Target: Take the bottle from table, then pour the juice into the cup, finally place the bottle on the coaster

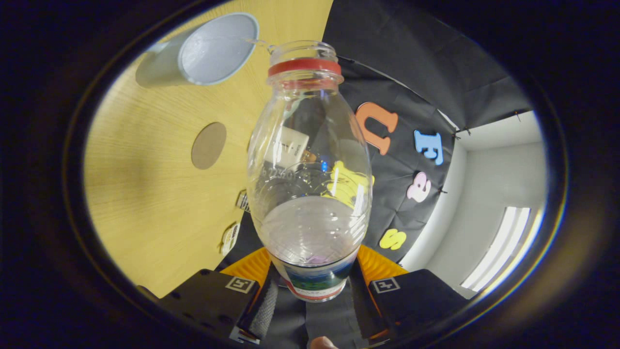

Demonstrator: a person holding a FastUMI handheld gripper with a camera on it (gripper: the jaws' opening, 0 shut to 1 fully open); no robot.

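The claw (314, 286) is clamped on the clear bottle (310, 194), tilted toward the grey cup (213, 51). Pouring is underway; next, the round coaster (209, 145).

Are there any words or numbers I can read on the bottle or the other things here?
Nothing here can be read clearly.
Label on the bottle, gripped by the shut jaws of the gripper: blurred and partly hidden, unreadable.
Raised marks on the bottle's clear wall: too faint.
Small stickers at the edge of the table: too small.
Square markers on the gripper: patterns, not words.
Cup and coaster: no text.
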